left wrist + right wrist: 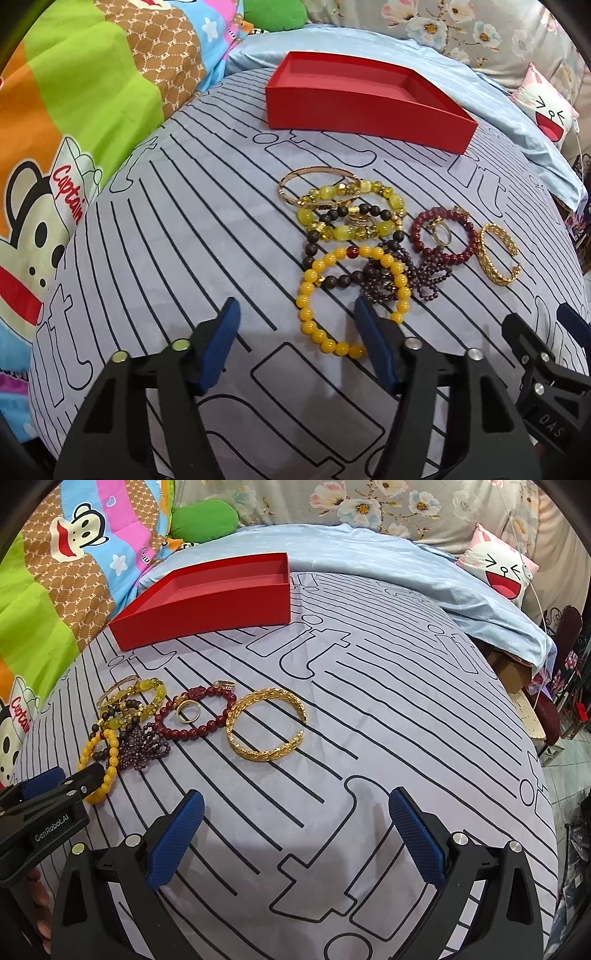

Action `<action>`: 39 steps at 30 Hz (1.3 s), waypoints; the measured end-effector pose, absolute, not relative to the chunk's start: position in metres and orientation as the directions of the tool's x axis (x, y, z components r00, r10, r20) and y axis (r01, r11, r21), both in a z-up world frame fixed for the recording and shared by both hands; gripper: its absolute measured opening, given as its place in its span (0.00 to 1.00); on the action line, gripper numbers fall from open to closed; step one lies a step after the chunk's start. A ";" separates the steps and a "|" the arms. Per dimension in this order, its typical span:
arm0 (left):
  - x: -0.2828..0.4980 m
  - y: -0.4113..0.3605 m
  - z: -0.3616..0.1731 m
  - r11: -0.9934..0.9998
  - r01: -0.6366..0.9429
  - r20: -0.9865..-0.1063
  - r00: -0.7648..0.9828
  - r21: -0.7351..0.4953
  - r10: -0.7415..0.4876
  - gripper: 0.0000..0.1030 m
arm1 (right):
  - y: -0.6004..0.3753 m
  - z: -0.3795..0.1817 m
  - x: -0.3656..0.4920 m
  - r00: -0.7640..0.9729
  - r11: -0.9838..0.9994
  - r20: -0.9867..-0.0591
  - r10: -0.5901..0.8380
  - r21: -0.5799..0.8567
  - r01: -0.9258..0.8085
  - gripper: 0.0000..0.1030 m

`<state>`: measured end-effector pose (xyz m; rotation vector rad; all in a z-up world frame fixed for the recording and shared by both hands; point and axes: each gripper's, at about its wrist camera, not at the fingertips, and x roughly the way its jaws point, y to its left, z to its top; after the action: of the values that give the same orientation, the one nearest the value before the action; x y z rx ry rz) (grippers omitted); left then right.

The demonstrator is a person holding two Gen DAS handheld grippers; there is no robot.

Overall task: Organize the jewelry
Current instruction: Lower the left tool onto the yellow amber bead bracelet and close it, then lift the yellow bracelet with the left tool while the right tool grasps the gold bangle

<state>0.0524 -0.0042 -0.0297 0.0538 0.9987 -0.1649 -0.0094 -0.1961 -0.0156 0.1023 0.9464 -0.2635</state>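
Left gripper [295, 314] was seen unclenched, nothing gripped; its right pad lay over the yellow bead bracelet [314, 295]. Right gripper [295, 812] released, nothing between. Pile at 12 o'clock, red box [369, 92] beyond. Step judged: first pickup; closure on bracelet needed next

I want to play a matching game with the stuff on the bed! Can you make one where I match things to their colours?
Things:
1. open box
2. woven cuff bracelet
3. big round-bead bracelet nearest the left gripper
4. bead bracelet with a ring lying inside it

Colours:
A. dark red
B. gold
C. bright red
D. yellow

Pairs: 1-C, 2-B, 3-D, 4-A
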 end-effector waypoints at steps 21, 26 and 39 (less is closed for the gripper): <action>0.045 -0.003 -0.004 0.969 0.221 -0.809 0.545 -0.114 -0.219 0.07 | -0.193 -0.012 0.029 0.582 0.981 -0.805 -0.116 0.000 0.196 0.91; 0.049 0.003 0.000 0.972 0.205 -0.808 0.551 -0.113 -0.210 0.07 | -0.190 -0.019 0.041 0.572 0.986 -0.815 -0.096 0.001 0.167 0.83; 0.058 0.007 -0.009 0.978 0.186 -0.822 0.540 -0.092 -0.180 0.07 | -0.197 -0.026 0.050 0.578 0.989 -0.812 -0.080 0.009 0.150 0.54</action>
<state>0.0585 0.0071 -0.0086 0.0071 0.9769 -0.2177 0.0496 -0.1969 -0.0255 0.0796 0.9454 -0.1344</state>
